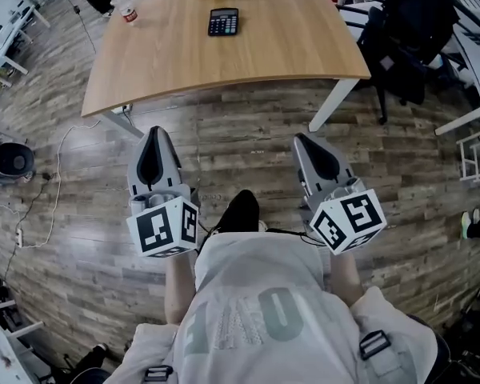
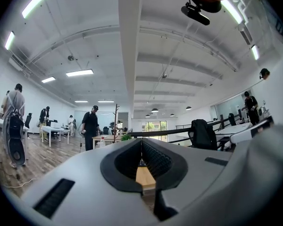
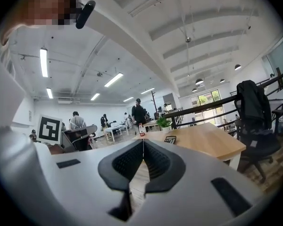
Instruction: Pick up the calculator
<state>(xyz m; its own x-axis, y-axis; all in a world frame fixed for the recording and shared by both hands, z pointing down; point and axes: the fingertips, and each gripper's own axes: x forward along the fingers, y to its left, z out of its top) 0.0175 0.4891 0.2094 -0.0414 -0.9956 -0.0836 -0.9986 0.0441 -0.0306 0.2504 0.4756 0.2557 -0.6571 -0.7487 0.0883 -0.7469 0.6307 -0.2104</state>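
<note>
Head view: left tongs [image 1: 155, 133] and right tongs [image 1: 301, 140] closed, empty, well apart from calculator [image 1: 223, 22] lying on bench [image 1: 288, 50].

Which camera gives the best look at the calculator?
The head view: the calculator lies unobstructed on the table, seen from above. The right gripper view shows it small and nearly edge-on; in the left gripper view I cannot make it out.
</note>
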